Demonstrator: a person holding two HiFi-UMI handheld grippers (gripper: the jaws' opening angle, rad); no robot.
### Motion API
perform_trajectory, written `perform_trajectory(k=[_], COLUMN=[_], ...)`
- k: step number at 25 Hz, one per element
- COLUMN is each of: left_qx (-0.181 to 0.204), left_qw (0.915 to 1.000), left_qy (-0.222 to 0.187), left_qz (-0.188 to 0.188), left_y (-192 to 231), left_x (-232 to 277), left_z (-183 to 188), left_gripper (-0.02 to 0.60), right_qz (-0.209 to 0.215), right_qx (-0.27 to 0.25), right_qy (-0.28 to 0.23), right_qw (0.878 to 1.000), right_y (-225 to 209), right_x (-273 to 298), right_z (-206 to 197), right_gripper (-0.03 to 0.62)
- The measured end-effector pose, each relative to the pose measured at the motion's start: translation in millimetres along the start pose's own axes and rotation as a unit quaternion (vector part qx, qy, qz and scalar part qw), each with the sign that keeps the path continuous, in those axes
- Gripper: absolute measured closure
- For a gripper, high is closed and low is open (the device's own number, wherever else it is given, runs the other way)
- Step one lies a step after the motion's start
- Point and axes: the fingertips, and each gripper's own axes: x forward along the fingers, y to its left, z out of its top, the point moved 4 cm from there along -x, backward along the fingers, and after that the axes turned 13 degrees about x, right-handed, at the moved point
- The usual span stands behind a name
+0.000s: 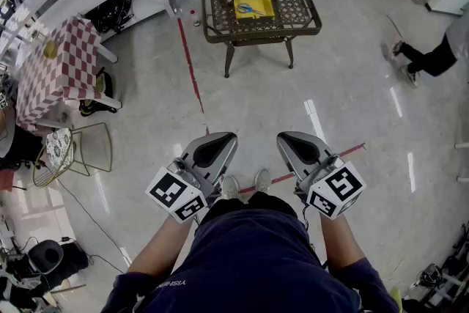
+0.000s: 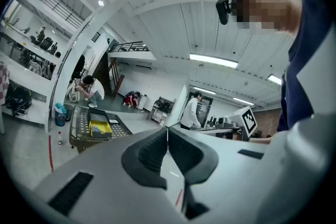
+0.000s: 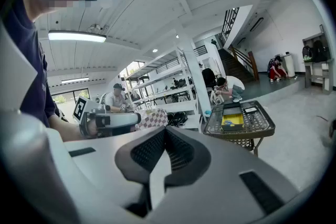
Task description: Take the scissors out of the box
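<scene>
Room: open floor (image 1: 293,84) up to the table (image 1: 316,17), well ahead.
Table: yellow box (image 1: 264,2) holding scissors (image 1: 248,9).
Left gripper (image 1: 218,141): jaws together, empty.
Right gripper (image 1: 295,141): jaws together, empty.

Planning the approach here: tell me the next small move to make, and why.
Probably a step forward toward the table. The scissors lie in the yellow box on it, well ahead across the floor, while the left gripper and right gripper are both shut, empty and far back from it, too far off to reach anything.
</scene>
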Motion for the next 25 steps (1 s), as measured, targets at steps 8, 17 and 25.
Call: perform_trajectory(k=[8,17,25], left_qx=[-0.001,-0.004,-0.008], left_qw=[1.0,0.9997,0.9995], left_qy=[0.005,0.015,0.018], left_qz=[0.004,0.018,0.023], left_y=[4,3,6], left_x=[12,44,79], left_z=[-2,-11,-12], left_gripper=[0.555,0.555,0.555], right_qz=[0.002,0.001,0.003], right_qx=[0.005,0.025,0.03], right_qy=[-0.001,-0.001,0.015], right_qw=[1.0,1.0,0.999], right_y=[-14,-54,-86], right_x=[2,-5,-9], right_z=[5,9,17], right_gripper=[0.576,0.575,0.576])
